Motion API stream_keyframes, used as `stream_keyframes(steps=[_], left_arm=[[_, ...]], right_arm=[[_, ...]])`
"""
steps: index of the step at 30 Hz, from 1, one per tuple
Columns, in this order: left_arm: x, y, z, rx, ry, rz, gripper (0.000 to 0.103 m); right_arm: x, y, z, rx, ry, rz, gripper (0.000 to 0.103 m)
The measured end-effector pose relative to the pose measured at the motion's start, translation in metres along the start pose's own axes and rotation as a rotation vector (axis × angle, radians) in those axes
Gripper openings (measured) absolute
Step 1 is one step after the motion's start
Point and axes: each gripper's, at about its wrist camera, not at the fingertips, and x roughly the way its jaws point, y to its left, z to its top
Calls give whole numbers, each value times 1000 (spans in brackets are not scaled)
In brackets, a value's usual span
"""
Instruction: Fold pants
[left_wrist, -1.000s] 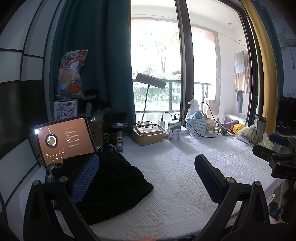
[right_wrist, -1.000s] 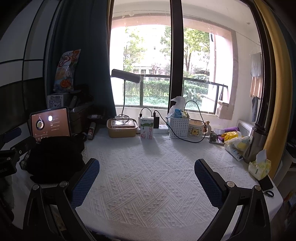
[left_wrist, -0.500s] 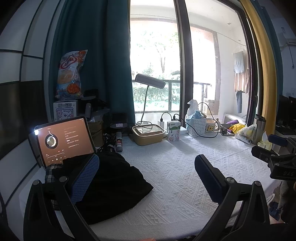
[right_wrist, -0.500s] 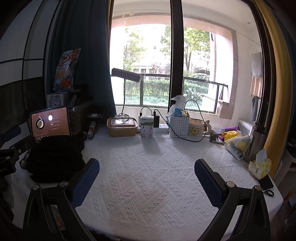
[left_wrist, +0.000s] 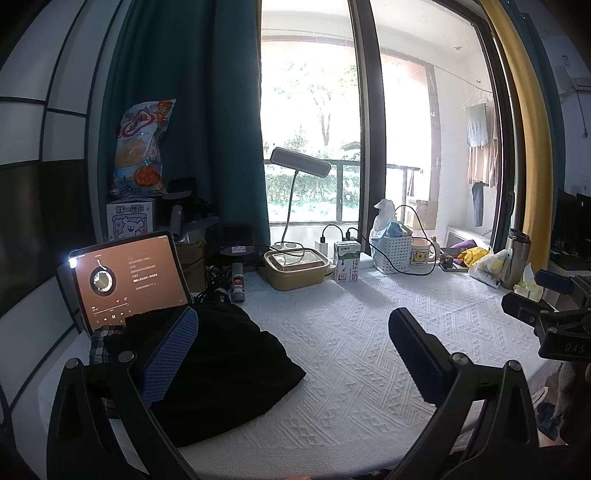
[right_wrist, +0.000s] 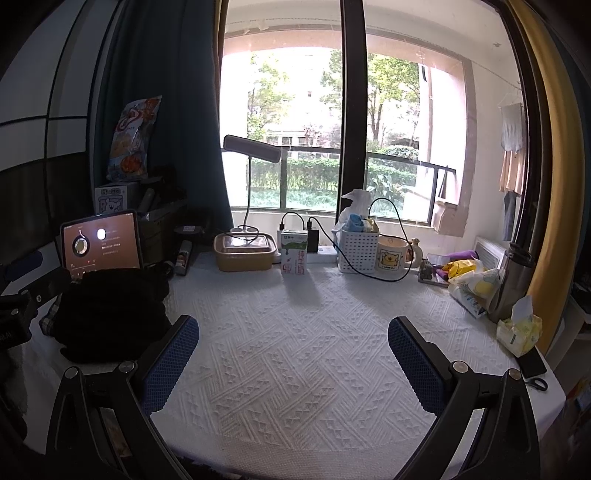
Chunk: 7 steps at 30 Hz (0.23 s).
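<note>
The black pants (left_wrist: 229, 365) lie in a heap at the left side of the white textured table cover (left_wrist: 351, 332), on top of a plaid cloth (left_wrist: 99, 345). They also show in the right wrist view (right_wrist: 110, 310). My left gripper (left_wrist: 291, 354) is open and empty, held above the table's front with its left finger over the heap. My right gripper (right_wrist: 293, 360) is open and empty above the bare cover, to the right of the pants.
A lit tablet (left_wrist: 125, 280) stands behind the pants. Along the window stand a lunch box (left_wrist: 295, 267), desk lamp (left_wrist: 299, 162), milk carton (left_wrist: 347, 262), white basket (left_wrist: 391, 251), mug (left_wrist: 421, 254). At the right edge are a steel flask (right_wrist: 513, 280), tissues (right_wrist: 519, 325), phone (right_wrist: 532, 362).
Both grippers have stayed almost still, with only a slight drift of the views. The pants have not moved.
</note>
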Motion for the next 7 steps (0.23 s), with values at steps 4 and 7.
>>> stream_keyframes(steps=[4, 7], left_arm=[[-2, 0, 1, -9, -7, -5, 102], [-4, -1, 2, -18, -24, -13, 102]], right_arm=[[0, 0, 0, -1, 1, 1, 103], [0, 0, 0, -1, 1, 1, 103]])
